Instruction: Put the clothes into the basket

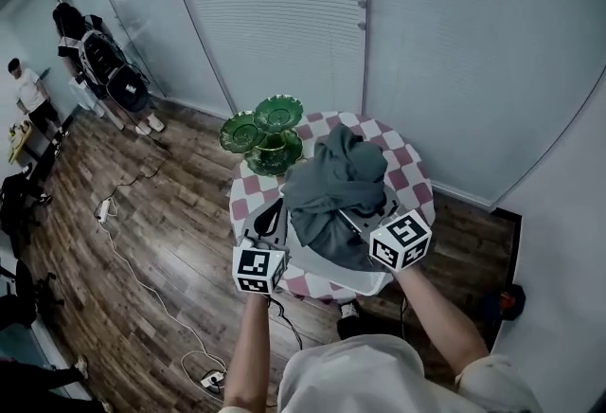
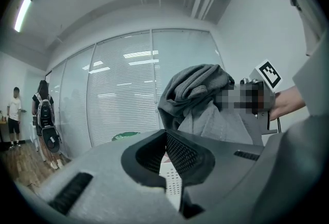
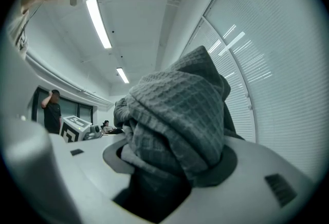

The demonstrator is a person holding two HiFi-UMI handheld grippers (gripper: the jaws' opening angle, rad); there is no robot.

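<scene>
**Left claw** (image 2: 172, 179): jaws drawn narrow and clamped on the white perforated wall of the basket (image 2: 172, 189). Nothing else sits between them.

**Right claw** (image 3: 164, 187): jaws about half closed on a thick fold of the grey clothes (image 3: 175, 115), which fills the gap entirely (whether the basket's edge is caught beneath the cloth cannot be told).

**Outward:** the clothes lie heaped in the basket directly between the two claws. The pile rises above both and spills over the end by the right claw. Beyond the pile stands a green tiered dish (image 1: 265, 132) on a round chequered table (image 1: 405, 163). The basket overlaps that table's near side.

**Assessment:** loading looks done. The step in hand appears to be handling the filled basket by its two ends. The next move calls for both claws travelling together and level, clear of the dish, with the right grip confirmed on the basket rather than on cloth alone.

**Views:**
- Only the head view shows the table, the dish and both claws at once.
- Only the left gripper view shows the perforated wall in the jaws, with the right claw across the pile.
- Only the right gripper view shows the cloth's waffle weave.
</scene>
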